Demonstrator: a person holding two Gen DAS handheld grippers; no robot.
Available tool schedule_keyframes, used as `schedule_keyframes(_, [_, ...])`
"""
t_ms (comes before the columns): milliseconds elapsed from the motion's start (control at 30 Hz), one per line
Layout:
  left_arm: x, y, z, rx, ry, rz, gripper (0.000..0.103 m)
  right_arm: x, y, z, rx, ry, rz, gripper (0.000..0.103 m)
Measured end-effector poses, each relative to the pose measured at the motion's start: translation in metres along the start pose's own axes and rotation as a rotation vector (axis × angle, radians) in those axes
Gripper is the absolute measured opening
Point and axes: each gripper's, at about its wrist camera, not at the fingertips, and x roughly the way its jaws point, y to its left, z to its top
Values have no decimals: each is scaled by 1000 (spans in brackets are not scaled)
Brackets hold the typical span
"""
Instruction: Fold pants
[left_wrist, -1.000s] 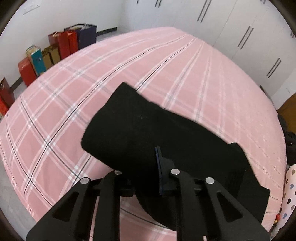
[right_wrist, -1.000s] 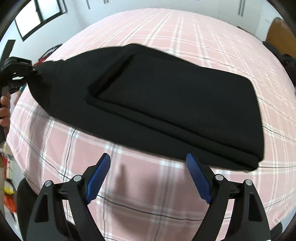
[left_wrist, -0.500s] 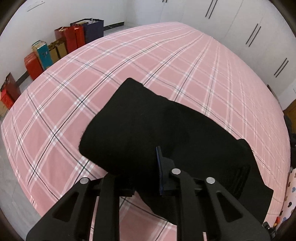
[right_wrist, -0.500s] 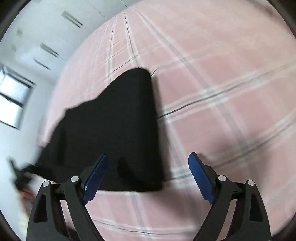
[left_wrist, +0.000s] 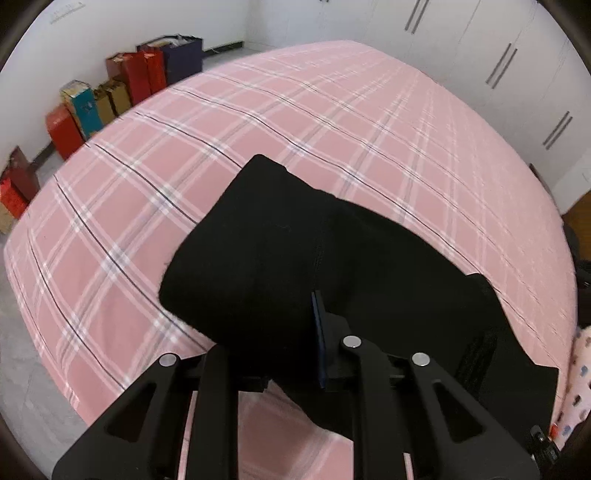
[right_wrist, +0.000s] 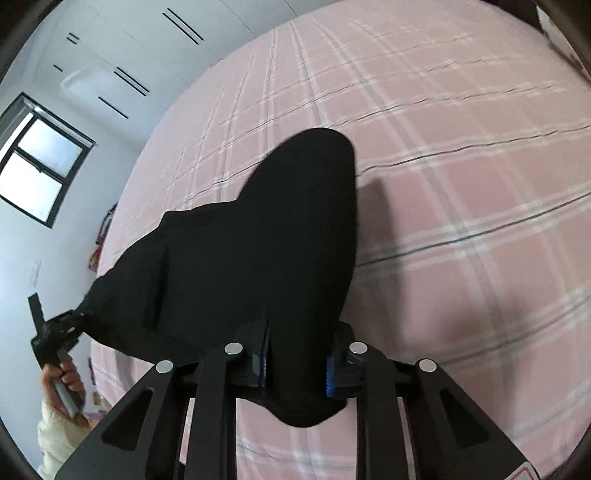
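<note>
left hand-held gripper (left_wrist: 291, 354): left pad hidden under pants (left_wrist: 295, 258) | gift bags (left_wrist: 22, 184): cut off at edge

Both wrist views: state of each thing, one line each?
pants: partly folded, held at two ends, far part on bed.
left gripper: shut on pants.
right gripper: shut on pants.
bed: covered by pink plaid sheet.
gift bags: upright along wall.

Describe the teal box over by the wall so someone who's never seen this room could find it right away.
Start at the bed with the pink plaid sheet and look past its far left edge to the row of gift bags and boxes on the floor along the white wall. The teal box stands near the middle of that row. Its neighbours are red, brown or navy; it alone is teal.
</note>
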Motion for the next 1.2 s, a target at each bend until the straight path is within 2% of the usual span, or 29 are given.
schedule_keyframes(100, [-5,-2,-20,-9,62,-77,17,-22,-32,-9,33,0,-36,18])
schedule_keyframes(200, [-7,-11,-52,12,92,-100,17,-23,-60,-21,33,40,-102,21])
schedule_keyframes(233, [-6,-14,-62,20,93,-87,17,-14,-65,-24,18,82,-130,26])
schedule_keyframes(267, [-6,-16,-71,32,84,-60,17,-10,-68,-24,15,105,-190,36])
schedule_keyframes(333, [-4,-16,-81,27,77,-40,17,-23,-67,-22,20,28,-278,47])
schedule_keyframes(400, [-5,-13,-81,-2,77,-54,17,-48,-49,-19,-14,-108,-353,48])
schedule_keyframes(433, [-6,-12,-81,-8,75,-58,17,-56,-37,-17,-33,-146,-339,54])
schedule_keyframes(467, [-7,-13,-79,-3,74,-59,17,-60,-26,-15,-50,-161,-308,66])
schedule_keyframes(533, [-8,-17,-76,11,68,-54,17,-57,0,-18,-105,-153,-257,75])
schedule_keyframes(700, [-23,-33,-67,33,33,-66,16,-21,44,-52,-196,-46,-179,75])
schedule_keyframes(833, [-47,-66,-69,112,-9,-73,15,-4,64,-69,-226,15,-140,75])
schedule_keyframes(933, [-76,-115,-83,224,-59,-126,15,-6,71,-73,-248,15,-125,75])
schedule_keyframes(1033, [-94,-171,-105,345,-78,-216,14,-11,58,-68,-224,3,-124,75])
schedule_keyframes(1067, [-97,-199,-119,408,-74,-234,17,-15,53,-68,-206,2,-131,77])
schedule_keyframes(1133, [-92,-234,-144,476,-59,-211,47,-21,29,-64,-153,15,-145,78])
schedule_keyframes(1167, [-85,-251,-162,503,-41,-175,75,-25,17,-62,-117,19,-151,78])
schedule_keyframes(1200, [-83,-256,-172,511,-37,-168,80,-30,6,-59,-83,22,-143,78])
